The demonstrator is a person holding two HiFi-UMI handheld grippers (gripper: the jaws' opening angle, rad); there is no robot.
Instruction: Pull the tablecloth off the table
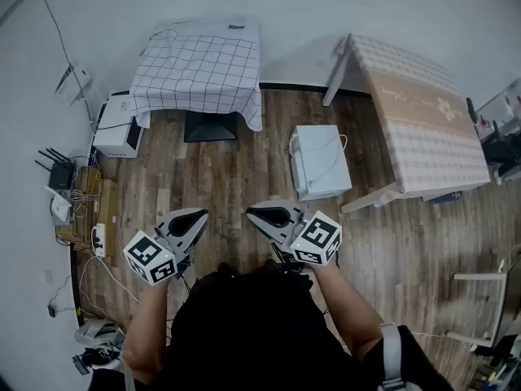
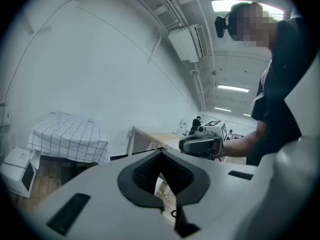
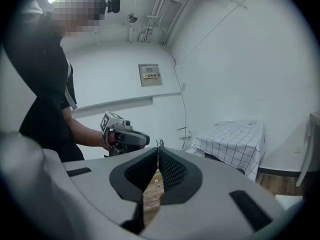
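A white tablecloth with a black grid [image 1: 199, 68] covers a small table at the far wall, its edges hanging down the sides. It also shows in the left gripper view as the gridded cloth [image 2: 70, 139] and in the right gripper view as the gridded cloth [image 3: 235, 144]. A second table at the right wears a beige checked cloth [image 1: 423, 120]. My left gripper [image 1: 189, 221] and right gripper [image 1: 273, 216] hang side by side over the wooden floor, well short of both tables. Both are shut with nothing between the jaws. Each sees the other: the right gripper [image 2: 202, 143], the left gripper [image 3: 125, 136].
A white box [image 1: 319, 161] lies on the floor between me and the tables. A white appliance [image 1: 114, 125], routers and cables [image 1: 61, 173] line the left wall. A black base [image 1: 210, 126] sits under the gridded table. A white chair [image 1: 480, 300] stands at right.
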